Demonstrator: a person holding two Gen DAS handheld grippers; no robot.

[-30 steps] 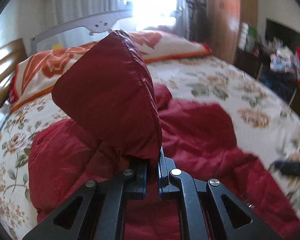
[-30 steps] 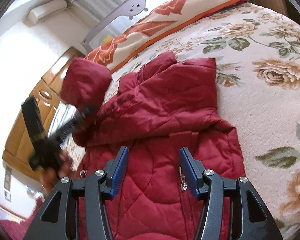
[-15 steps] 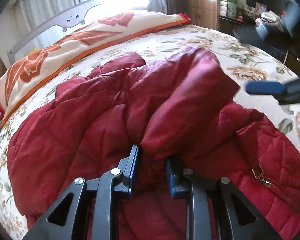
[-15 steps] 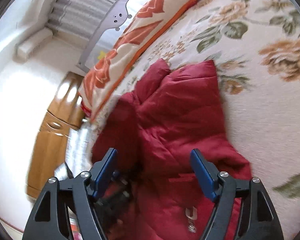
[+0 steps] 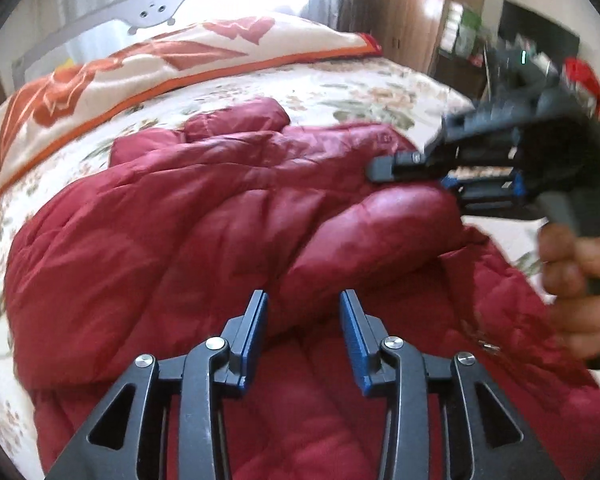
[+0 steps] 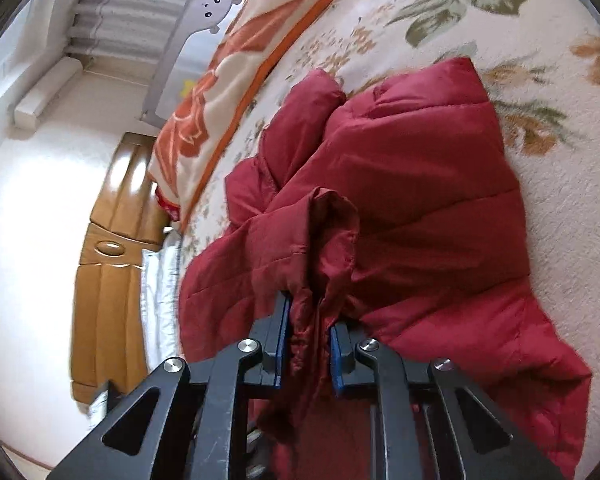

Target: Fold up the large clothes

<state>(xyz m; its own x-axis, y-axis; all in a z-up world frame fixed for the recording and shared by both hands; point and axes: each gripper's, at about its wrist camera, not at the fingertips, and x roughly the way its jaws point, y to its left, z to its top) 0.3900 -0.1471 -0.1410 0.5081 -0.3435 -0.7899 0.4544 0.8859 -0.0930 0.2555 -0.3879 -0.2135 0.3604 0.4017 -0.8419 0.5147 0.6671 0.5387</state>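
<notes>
Fabric is bunching between the blue pads of your right gripper [image 6: 309, 334]: its jaws have just been closing and are now pinching a gathered fold of the red quilted jacket [image 6: 400, 200]. That fold is standing up just ahead of the fingertips, and beyond it the rest of the jacket is lying spread across the floral bedsheet [image 6: 560, 152].

Your left gripper [image 5: 303, 330] is hovering over the jacket [image 5: 172, 240] with its jaws partly apart; they have just been opening, and nothing is being held between the pads, though a puffy sleeve is lying just ahead of them. Ahead and to the right of it, your right hand [image 5: 580, 280] is holding the other gripper down against the jacket. Farther out, an orange-patterned blanket [image 5: 148, 68] is lying along the far side of the bed, well apart from the jacket.
</notes>
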